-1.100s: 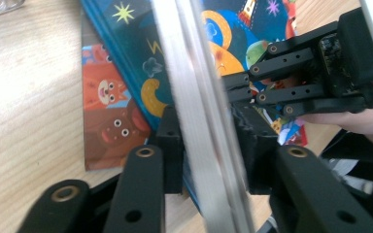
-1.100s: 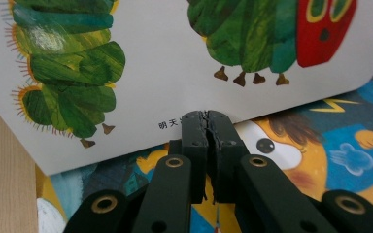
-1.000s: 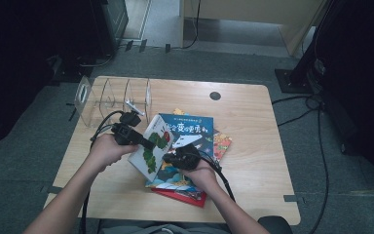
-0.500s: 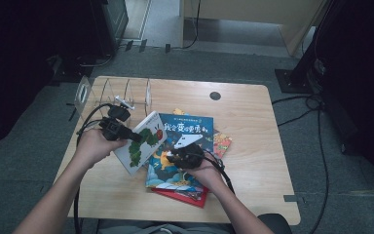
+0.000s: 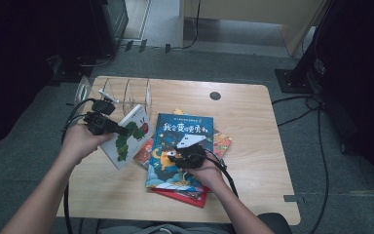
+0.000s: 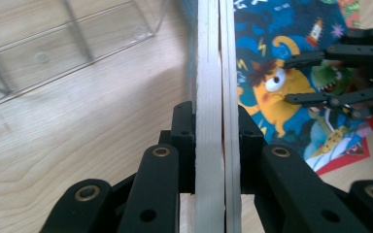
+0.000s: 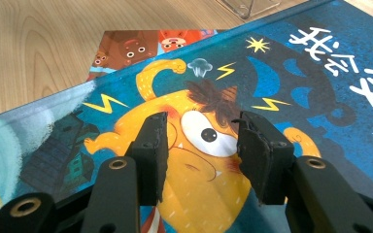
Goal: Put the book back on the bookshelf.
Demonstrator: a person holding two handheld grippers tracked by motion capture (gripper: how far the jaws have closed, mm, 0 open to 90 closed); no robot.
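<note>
Left gripper view: caterpillar book (image 6: 213, 87) edge clamped between jaws, seemingly lifted.

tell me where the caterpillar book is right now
In the high view, the caterpillar book is clamped in the left gripper, between the clear rack and blue book.

White caterpillar book (image 5: 129, 134), tilted, off table

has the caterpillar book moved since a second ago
Yes. The caterpillar book, clamped in the left gripper, has come off the blue book and moved left, toward the clear rack.
</note>
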